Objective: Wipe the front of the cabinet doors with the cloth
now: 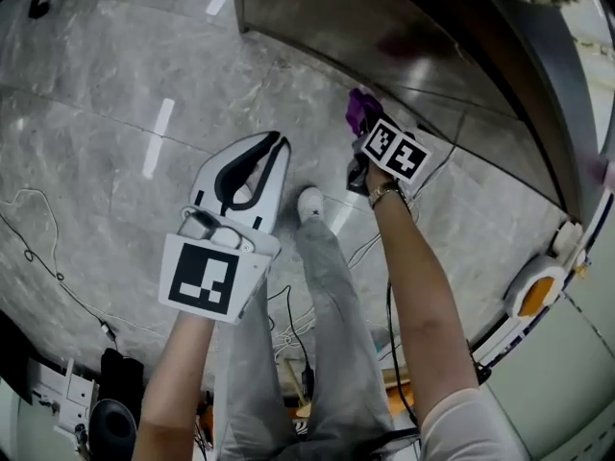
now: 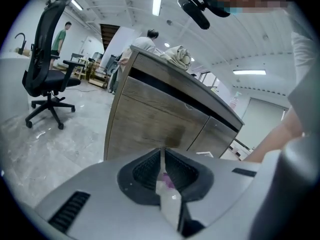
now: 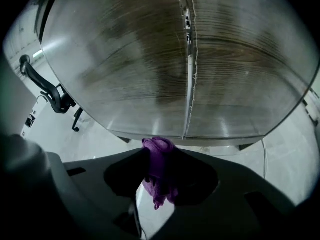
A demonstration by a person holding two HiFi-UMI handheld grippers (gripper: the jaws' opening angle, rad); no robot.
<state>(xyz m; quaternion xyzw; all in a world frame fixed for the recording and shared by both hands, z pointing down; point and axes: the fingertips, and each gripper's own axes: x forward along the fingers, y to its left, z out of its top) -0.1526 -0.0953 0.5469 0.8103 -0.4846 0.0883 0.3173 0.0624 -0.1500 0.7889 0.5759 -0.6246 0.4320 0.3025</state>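
progress: I judge this early or mid-wipe. A darker band on the door left of the cabinet's centre seam (image 3: 189,59) may be damp from a pass, but I can't confirm it. The rest of the fronts look dry, so most of the wiping seems left.
right gripper (image 3: 159,156): jaws clamped on the purple cloth (image 3: 159,171) and aimed at the cabinet doors (image 3: 125,69), low on the cabinet near its bottom edge.
cloth contact: the cloth is close to the cabinet front, but I can't tell if it is touching.
left gripper (image 2: 163,159): jaws drawn together with only a thin slit, gripping nothing I can name. A small pink fleck sits in the gap, unidentified. It is held back from the cabinet, over the floor (image 1: 96,142).
cloth material: fuzzy microfibre look, bunched into a wad, with a loose tail hanging below the jaws.
door material: brown wood-grain laminate, flat, slight sheen, horizontal grain, two panels meeting at a vertical seam.
cabinet top: dark recessed strip under a slab top, with a crumpled pale cloth bundle (image 2: 177,55) on it.
floor: grey marble-pattern tile, glossy.
beyond the cabinet's left end: black office chair (image 2: 47,79).
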